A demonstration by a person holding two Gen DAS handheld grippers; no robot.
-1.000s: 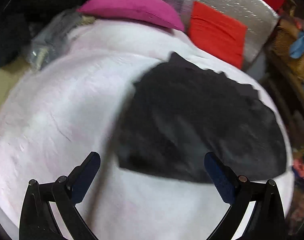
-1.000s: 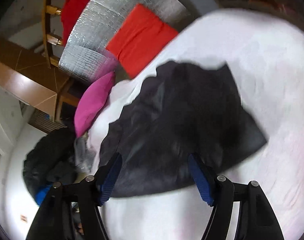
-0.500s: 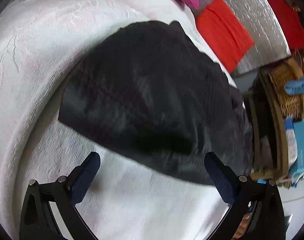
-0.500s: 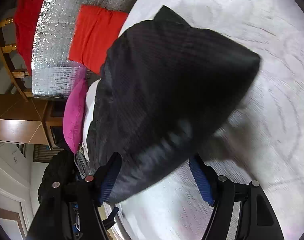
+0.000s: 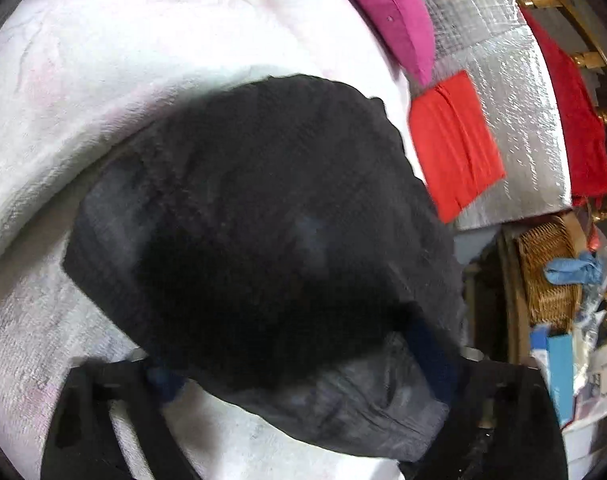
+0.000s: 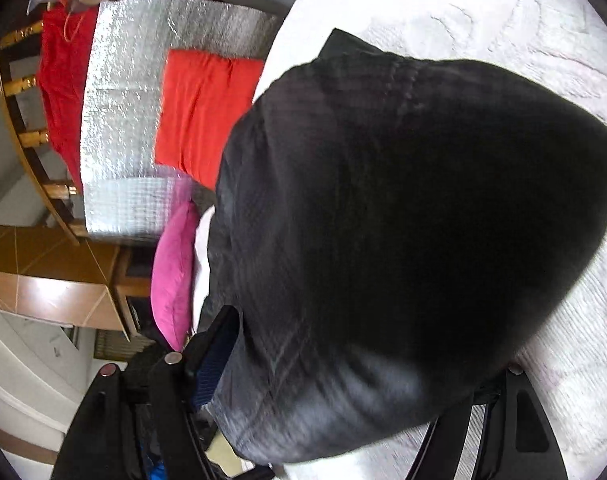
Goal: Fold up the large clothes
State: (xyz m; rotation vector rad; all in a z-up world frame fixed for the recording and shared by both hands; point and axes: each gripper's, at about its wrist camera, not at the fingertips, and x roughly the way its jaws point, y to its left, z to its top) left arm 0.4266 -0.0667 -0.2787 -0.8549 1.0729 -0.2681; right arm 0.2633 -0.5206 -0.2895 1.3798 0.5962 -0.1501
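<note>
One wicker basket (image 5: 551,276) clear in left view; rt shows floor (image 6: 43,280).

The folded garment (image 5: 263,220) lies on the bed (image 5: 103,80), between the jaws of both grippers. Behind it, at the bed's far edge, lies 1 pillow (image 5: 387,4). Beside the bed, a folded cloth (image 5: 455,148) lies on a foil sheet (image 5: 515,92), with a basket (image 5: 547,276) nearby.

garment (image 5: 263,220) black; bedcover (image 5: 103,80) white; pillow (image 5: 387,4) magenta; cloth (image 5: 455,144) red; mat (image 5: 515,92) silver
</note>
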